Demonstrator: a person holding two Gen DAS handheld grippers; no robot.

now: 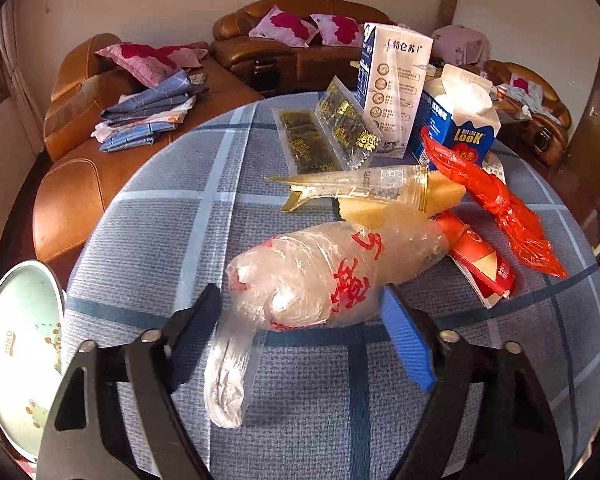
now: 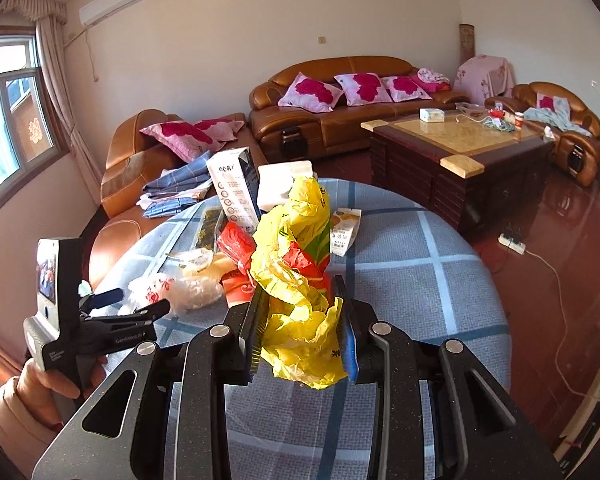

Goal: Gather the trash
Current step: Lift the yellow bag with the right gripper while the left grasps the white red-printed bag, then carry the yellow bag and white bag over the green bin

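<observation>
A clear plastic bag with red print (image 1: 320,272) lies on the round table with the blue check cloth (image 1: 180,220). My left gripper (image 1: 300,296) straddles the bag's near end. Its pads lie close at both sides, and the bag shows no dent. From the right wrist view, that left gripper (image 2: 140,300) and the clear bag (image 2: 168,288) appear at the left, with a hand under the gripper. Above the table, my right gripper (image 2: 300,292) is shut on a crumpled yellow plastic bag (image 2: 300,220).
Behind the clear bag lie a clear cup (image 1: 372,186), a red bag (image 1: 500,208), a red packet (image 1: 480,260), green-gold packets (image 1: 324,136), a white carton (image 1: 396,80) and a blue carton (image 1: 460,120). A round printed container (image 1: 16,360) sits at the table's left edge. A sofa (image 1: 80,184) stands behind.
</observation>
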